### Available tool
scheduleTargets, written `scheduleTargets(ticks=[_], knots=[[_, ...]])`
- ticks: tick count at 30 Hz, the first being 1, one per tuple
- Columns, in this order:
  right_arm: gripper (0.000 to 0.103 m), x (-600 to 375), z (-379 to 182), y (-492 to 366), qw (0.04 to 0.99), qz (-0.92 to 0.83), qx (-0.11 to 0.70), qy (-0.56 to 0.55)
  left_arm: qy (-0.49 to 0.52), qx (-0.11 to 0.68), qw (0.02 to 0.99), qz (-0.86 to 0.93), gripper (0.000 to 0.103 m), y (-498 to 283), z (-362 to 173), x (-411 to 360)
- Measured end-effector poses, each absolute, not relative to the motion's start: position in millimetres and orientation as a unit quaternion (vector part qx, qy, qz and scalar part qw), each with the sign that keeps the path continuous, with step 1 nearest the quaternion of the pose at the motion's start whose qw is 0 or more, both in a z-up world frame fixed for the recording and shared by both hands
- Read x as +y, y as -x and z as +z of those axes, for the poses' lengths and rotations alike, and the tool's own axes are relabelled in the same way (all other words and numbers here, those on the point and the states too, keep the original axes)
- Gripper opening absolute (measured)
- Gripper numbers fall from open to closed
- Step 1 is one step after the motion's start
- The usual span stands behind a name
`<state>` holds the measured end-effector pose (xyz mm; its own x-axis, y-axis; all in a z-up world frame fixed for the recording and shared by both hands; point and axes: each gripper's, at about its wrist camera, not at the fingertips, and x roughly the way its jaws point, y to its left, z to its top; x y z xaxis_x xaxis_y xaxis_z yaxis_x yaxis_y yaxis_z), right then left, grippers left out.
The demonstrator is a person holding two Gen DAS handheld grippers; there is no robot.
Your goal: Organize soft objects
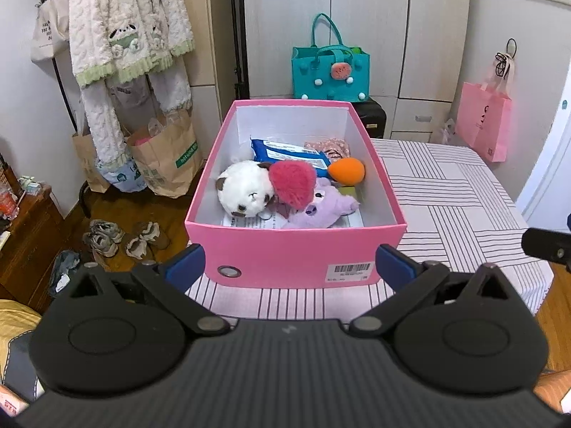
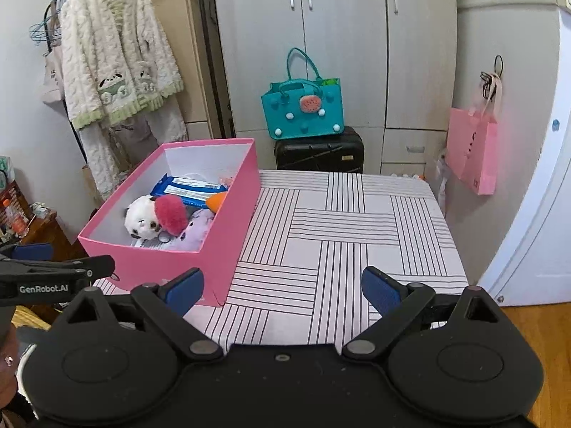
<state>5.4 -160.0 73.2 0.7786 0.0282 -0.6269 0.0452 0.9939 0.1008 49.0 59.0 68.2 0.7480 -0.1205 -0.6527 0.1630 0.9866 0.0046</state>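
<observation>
I count one pink box (image 1: pixel 296 260) on the counter (image 2: pixel 357 235). Inside it I see two plush animals: one white panda-like plush (image 1: pixel 246 190) and one purple plush (image 1: pixel 321 208). There is one red fluffy heart (image 1: pixel 292 183), one orange egg-shaped sponge (image 1: pixel 347 169), one blue packet (image 1: pixel 289 151) and one piece of floral fabric (image 1: pixel 330 145). Behind the counter I count one teal felt bag (image 2: pixel 303 110) on one black suitcase (image 2: pixel 319 153), and one pink paper bag (image 2: pixel 473 149) on the wall. Two paper bags (image 1: pixel 167 157) stand on the floor, and four shoes (image 1: pixel 125 239).
</observation>
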Motion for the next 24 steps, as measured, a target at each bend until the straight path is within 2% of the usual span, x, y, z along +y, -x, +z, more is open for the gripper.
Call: scheduleTargets(ticks=[8,24], knots=[[0.097,-158.7,77.8,11.0,0.955,0.010,0.292,-0.048,-0.041,0.325,0.942,-0.069,0.103,-35.1,70.5,52.8],[0.097,-170.4,68.5,31.1,0.961,-0.045,0.270,-0.047,-0.048,0.295,0.950,-0.085,0.103,-14.8,70.5,40.0]])
